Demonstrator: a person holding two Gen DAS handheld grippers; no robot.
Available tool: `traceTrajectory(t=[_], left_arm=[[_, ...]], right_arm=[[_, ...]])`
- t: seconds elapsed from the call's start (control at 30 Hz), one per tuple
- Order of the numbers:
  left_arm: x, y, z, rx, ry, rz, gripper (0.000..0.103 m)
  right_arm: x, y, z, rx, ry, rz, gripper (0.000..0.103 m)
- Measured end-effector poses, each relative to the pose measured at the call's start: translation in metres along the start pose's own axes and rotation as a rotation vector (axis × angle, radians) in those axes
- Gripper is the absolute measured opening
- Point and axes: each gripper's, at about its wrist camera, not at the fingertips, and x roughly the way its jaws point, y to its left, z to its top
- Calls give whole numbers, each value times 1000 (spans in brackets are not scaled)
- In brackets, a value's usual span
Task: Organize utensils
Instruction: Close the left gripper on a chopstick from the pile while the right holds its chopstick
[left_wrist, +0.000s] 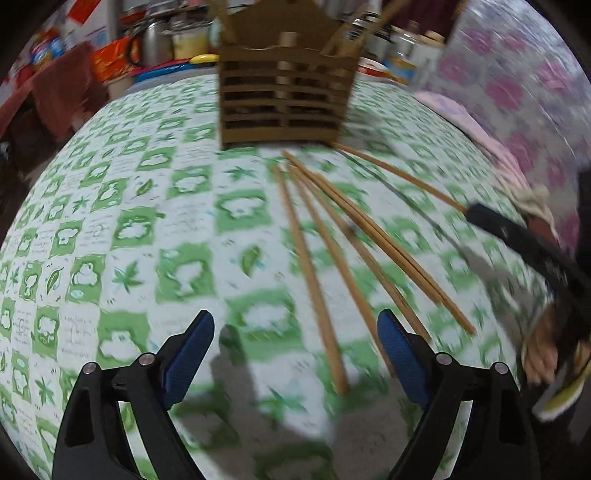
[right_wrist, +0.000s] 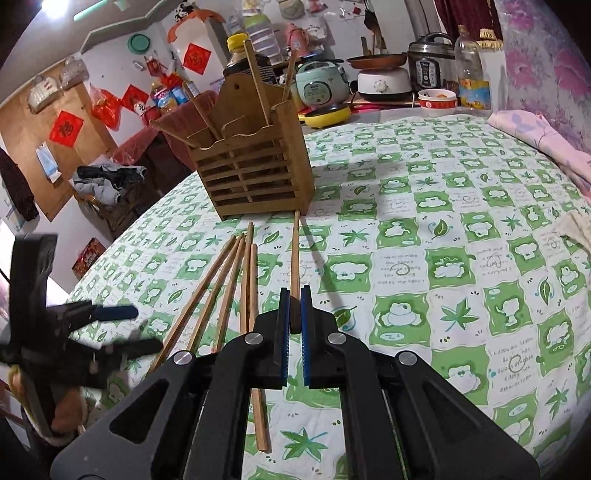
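- Several long, thin, light-brown wooden chopsticks (right_wrist: 229, 291) fan across our green-checked tablecloth (right_wrist: 443, 229), before the slatted wooden holder (right_wrist: 255, 173).
- Our right gripper (right_wrist: 294, 314) pinches one chopstick (right_wrist: 294, 254).
- Our left gripper (left_wrist: 295, 354) gapes wide, holding nothing.

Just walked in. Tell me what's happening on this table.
Someone is sorting chopsticks into a wooden holder. The right gripper is shut on one chopstick, its far tip near the holder's base. The left gripper is open, over the loose chopsticks on the green-checked tablecloth. A few chopsticks already stand in the holder.
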Motion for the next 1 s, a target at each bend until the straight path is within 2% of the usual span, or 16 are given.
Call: traceTrajectory(t=[0.1,0.17,0.23,0.3,0.37,0.43,0.53,0.87,1.0], left_arm=[[0,-12,-9,37,10,-3,80],[6,-18,-16,62,39,6,64],[5,-21,-21,86,26,36,58],[4,-22,-23,95,15,45,44],[2,-21,-23,89,11,34,11],[1,-16,-21,66,13,6,9],[-6,-10,-15,34,-7,3,8],[-58,16,10,-58,-147,26,6],[-53,19,11,-78,-146,24,6]], right_arm=[[0,-2,0,12,4,8,7],[0,-4,0,24,6,16,7],[0,-6,1,37,9,28,7],[1,-9,1,53,12,43,7],[0,-12,1,65,13,51,7],[0,-13,2,71,10,54,7],[-1,-12,2,69,5,55,7],[-3,-10,1,60,0,51,7],[1,-9,0,52,11,41,7]])
